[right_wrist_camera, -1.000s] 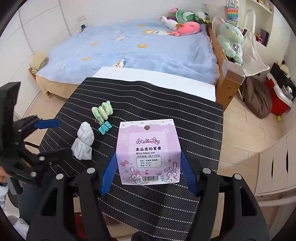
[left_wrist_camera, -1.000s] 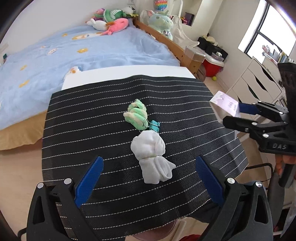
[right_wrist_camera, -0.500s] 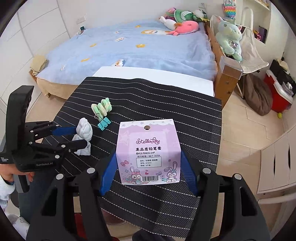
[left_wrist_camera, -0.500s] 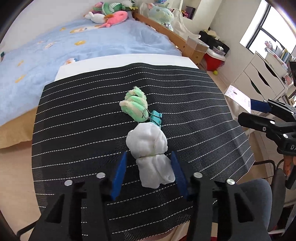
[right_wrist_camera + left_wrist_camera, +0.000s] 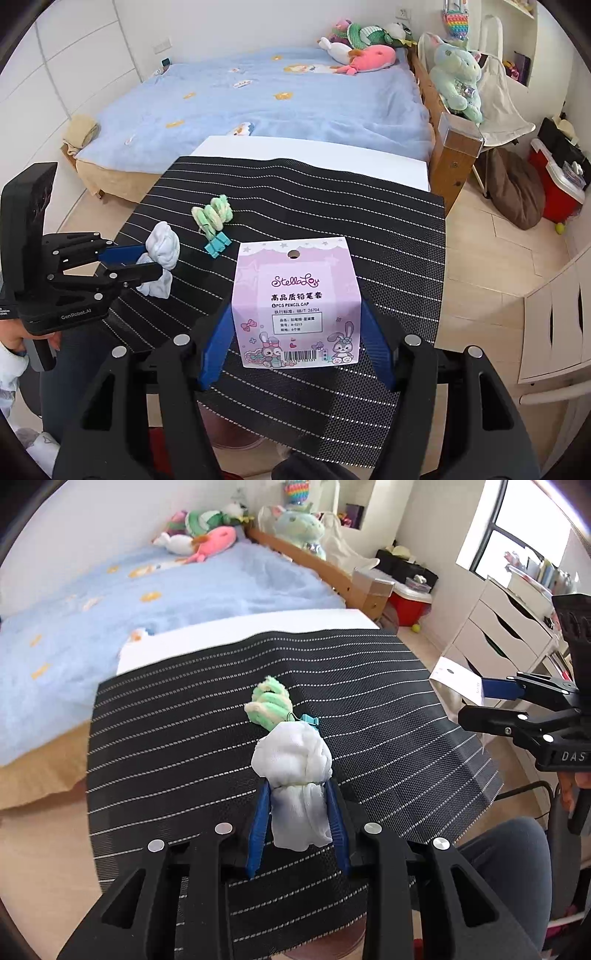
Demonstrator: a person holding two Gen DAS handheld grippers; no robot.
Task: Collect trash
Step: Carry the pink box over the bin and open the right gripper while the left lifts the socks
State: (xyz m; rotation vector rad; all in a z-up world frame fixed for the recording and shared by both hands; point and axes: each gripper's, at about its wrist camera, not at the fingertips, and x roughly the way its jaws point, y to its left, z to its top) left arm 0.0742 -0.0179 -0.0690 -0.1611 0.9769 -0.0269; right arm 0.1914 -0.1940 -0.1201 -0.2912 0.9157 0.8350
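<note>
A crumpled white tissue wad (image 5: 295, 775) sits on the black striped mat (image 5: 166, 738), and my left gripper (image 5: 297, 790) is shut on its lower half. The right wrist view shows the same grip from the side: left gripper (image 5: 151, 263), tissue wad (image 5: 164, 245). My right gripper (image 5: 297, 304) is shut on a pink pencil-cap package (image 5: 295, 306), held above the mat's near edge. In the left wrist view that right gripper (image 5: 474, 701) and package (image 5: 456, 679) hang off the mat's right side. A green fuzzy bundle (image 5: 269, 705) and a teal binder clip (image 5: 309, 720) lie just beyond the wad.
The mat covers a white table (image 5: 221, 635) that stands against a blue bed (image 5: 277, 99) with plush toys (image 5: 365, 55). White drawers (image 5: 498, 635) and a red box (image 5: 554, 184) stand to the right. A person's leg (image 5: 509, 853) is at the near right.
The left jaws went from wide open to closed on the white wad. The right gripper kept still with the pink package in it.
</note>
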